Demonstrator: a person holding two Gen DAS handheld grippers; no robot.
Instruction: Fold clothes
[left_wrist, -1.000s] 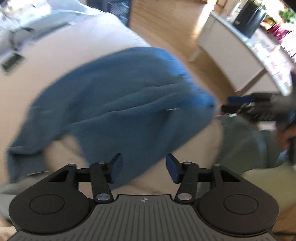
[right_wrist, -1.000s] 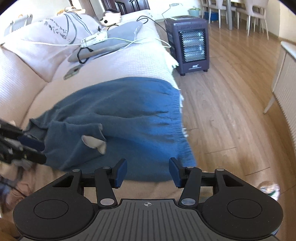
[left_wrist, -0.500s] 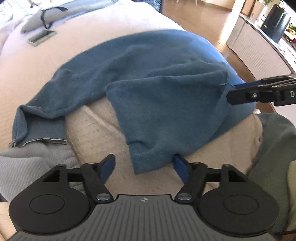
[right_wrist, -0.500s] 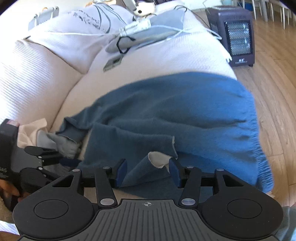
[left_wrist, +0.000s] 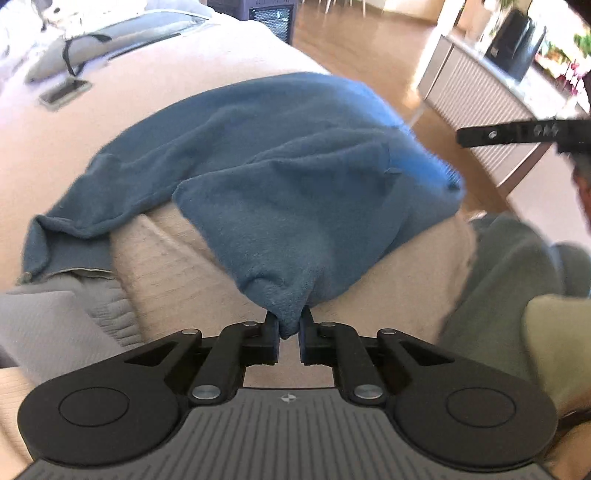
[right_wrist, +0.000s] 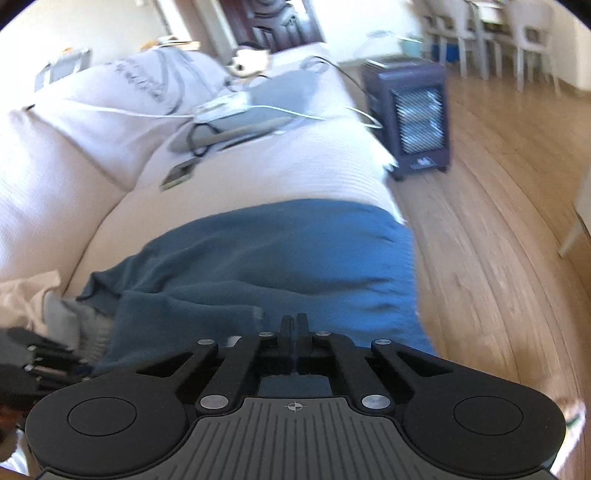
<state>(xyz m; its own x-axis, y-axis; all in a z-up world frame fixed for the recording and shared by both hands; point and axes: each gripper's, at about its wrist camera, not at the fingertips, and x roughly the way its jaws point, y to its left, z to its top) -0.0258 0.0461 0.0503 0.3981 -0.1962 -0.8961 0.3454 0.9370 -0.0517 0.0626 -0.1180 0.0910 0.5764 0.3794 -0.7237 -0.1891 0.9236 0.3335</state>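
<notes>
While both hand-held grippers pinch blue sweater (left_wrist: 295, 206) | phone (right_wrist: 178, 174), cables (right_wrist: 199, 136) beyond on sofa (right_wrist: 303, 166) | heater (right_wrist: 410, 122) beside

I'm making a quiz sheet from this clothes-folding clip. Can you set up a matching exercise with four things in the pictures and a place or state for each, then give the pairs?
Things
1. left gripper
2. blue sweater
3. heater
4. phone

Places or states
A. stands on the wooden floor beside the sofa
B. lies flat on the sofa seat, beyond the garment
C. fingers closed on a bunched corner of cloth
D. spread over the sofa seat, one edge hanging off the front

Pairs: 1-C, 2-D, 3-A, 4-B
</notes>
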